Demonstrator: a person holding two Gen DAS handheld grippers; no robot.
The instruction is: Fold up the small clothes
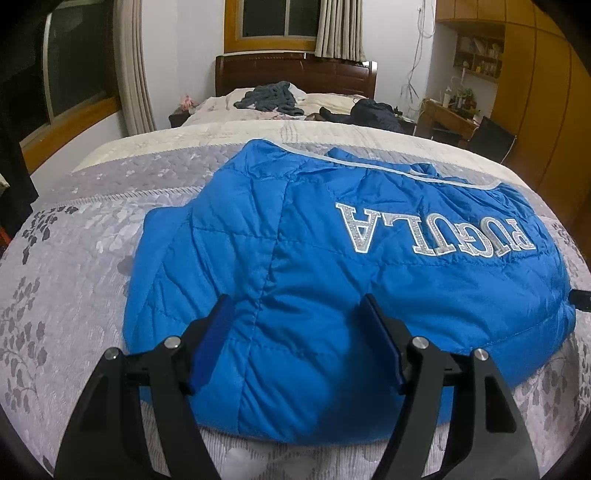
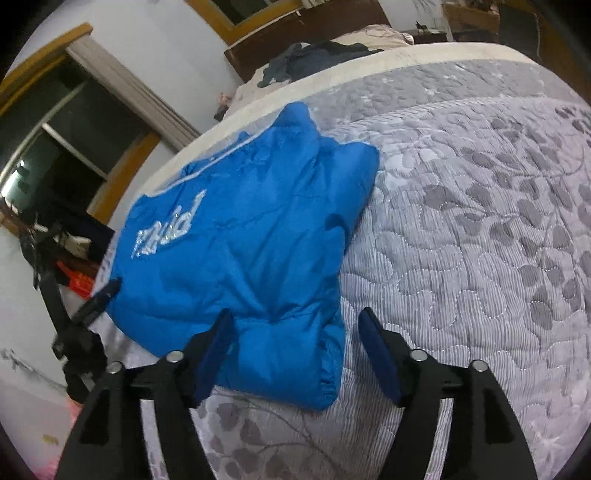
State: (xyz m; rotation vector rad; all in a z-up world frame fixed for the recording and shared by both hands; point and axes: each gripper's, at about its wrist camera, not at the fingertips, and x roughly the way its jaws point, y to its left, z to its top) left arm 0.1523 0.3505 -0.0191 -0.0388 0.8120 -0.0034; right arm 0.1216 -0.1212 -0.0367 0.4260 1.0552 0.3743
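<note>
A bed (image 1: 92, 236) covered with a grey leaf-patterned quilt is carrying a blue quilted jacket (image 1: 314, 258), which is lying flat near the bed's near edge with its silver lettering facing up. Toward the headboard end, dark clothes (image 1: 271, 96) are lying in heaps on the bedding.

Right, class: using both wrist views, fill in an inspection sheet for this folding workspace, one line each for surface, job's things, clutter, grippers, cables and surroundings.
Surface: quilt, grey leaf print, covering the bed.
Job's things: blue jacket lying on the quilt, partly folded, silver lettering up.
Clutter: dark clothes heaped near the headboard.
Grippers: left gripper open over the jacket's near edge; right gripper open over its corner; neither holds anything.
Cables: wires hanging on the far wall.
Surroundings: window, curtains, desk, wooden wardrobe.
</note>
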